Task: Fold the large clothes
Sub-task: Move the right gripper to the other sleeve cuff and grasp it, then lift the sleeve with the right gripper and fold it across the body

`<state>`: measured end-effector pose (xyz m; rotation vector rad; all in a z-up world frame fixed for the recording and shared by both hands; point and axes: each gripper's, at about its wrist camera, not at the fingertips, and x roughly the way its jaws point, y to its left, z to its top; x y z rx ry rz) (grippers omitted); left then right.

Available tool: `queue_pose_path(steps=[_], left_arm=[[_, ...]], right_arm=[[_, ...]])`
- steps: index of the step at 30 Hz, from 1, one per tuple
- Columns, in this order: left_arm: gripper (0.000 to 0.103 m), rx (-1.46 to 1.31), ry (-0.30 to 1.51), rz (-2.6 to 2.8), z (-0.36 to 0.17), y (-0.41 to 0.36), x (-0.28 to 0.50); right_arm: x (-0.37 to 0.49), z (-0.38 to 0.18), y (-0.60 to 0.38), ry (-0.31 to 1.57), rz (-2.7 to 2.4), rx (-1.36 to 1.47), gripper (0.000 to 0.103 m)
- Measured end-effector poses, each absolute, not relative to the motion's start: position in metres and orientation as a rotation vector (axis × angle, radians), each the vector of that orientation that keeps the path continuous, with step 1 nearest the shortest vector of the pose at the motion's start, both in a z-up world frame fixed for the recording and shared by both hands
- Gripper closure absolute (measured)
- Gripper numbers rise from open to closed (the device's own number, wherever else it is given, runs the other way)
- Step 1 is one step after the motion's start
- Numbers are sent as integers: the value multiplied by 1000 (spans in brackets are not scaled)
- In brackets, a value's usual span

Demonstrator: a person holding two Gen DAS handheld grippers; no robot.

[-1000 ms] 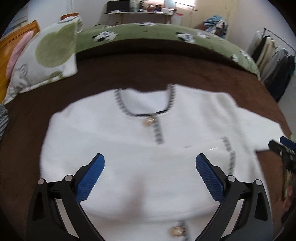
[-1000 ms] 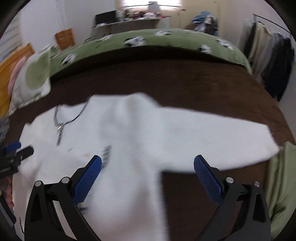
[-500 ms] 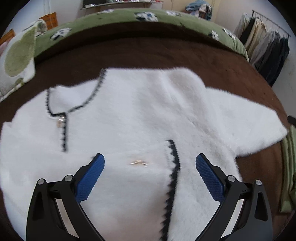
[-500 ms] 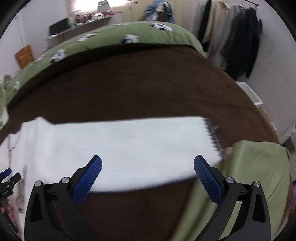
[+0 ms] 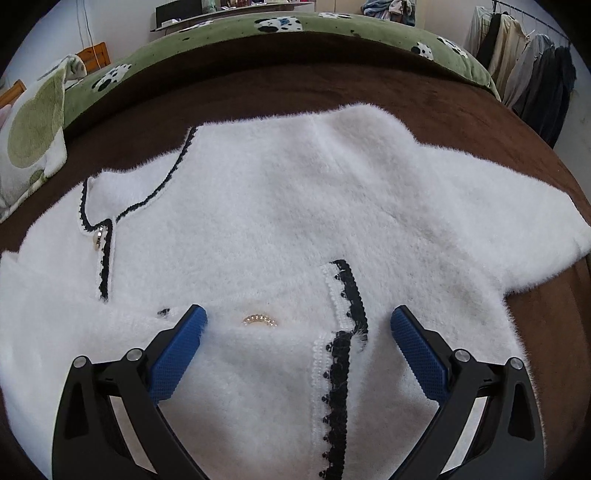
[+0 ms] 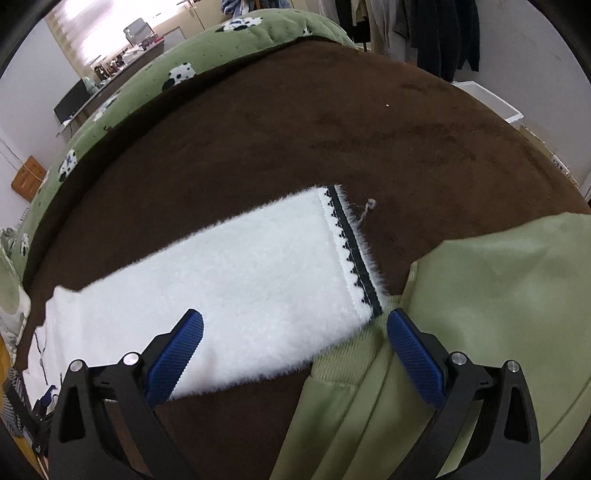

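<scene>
A fluffy white cardigan (image 5: 303,206) with black trim lies spread flat on the brown blanket (image 5: 332,85). Its neckline is at the left, and a sleeve cuff with black edging (image 5: 345,291) is folded across the body. My left gripper (image 5: 295,332) hovers open above that cuff and a gold button (image 5: 259,319). In the right wrist view the other sleeve (image 6: 236,280) stretches out flat, its black-trimmed cuff (image 6: 354,251) just ahead. My right gripper (image 6: 293,338) is open over the sleeve's near edge, holding nothing.
A light green garment (image 6: 480,314) lies beside the sleeve cuff at the right. A green spotted duvet (image 5: 295,26) runs along the far side of the bed, and a pillow (image 5: 33,129) sits at the left. Clothes hang on a rack (image 5: 535,70) at the far right.
The left gripper has swung right across the cardigan, from the neckline to the folded cuff. The right gripper has moved out along the spread sleeve to its cuff, beside the green garment.
</scene>
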<state>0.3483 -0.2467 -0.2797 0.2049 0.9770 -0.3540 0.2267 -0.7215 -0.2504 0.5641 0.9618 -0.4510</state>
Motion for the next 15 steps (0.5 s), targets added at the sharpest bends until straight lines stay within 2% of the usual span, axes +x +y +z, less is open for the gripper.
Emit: queue_pose_path(steps=[10, 12, 13, 14, 15], left_arm=[[6, 206, 961, -352, -281, -247, 347], [6, 203, 958, -351, -281, -247, 346], [5, 202, 957, -351, -281, -247, 346], [6, 201, 956, -351, -281, -247, 346], [5, 201, 954, -351, -282, -247, 346]], right_arm=[[253, -270, -731, 1011, -525, 531, 7], [257, -273, -730, 1037, -588, 482, 35], [257, -274, -731, 1034, -609, 479, 38], [256, -272, -731, 1014, -615, 491, 48], [253, -271, -731, 1001, -626, 494, 61]])
